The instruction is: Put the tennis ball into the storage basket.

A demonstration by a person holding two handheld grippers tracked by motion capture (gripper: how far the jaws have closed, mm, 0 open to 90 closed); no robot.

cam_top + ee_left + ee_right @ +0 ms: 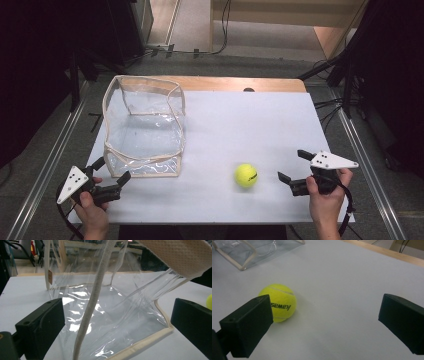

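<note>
- Yellow felt tennis ball (246, 175) with black lettering lies loose on the white table sheet (250, 120), near the front edge, between the bag and the right hand's tool, touching neither.
- Right gripper (295, 166) sits just beside the ball with its jaws spread wide and empty; in the right gripper view the ball (278, 302) lies off toward one jaw, so the mouth is probably not yet lined up for a grab.
- Clear plastic bag with cream fabric trim (143, 125) stands open-topped at the left, likely the ball's destination.
- Left gripper (114, 174) is released too, its jaws straddling the bag's near corner, seemingly ready to steady it.
</note>
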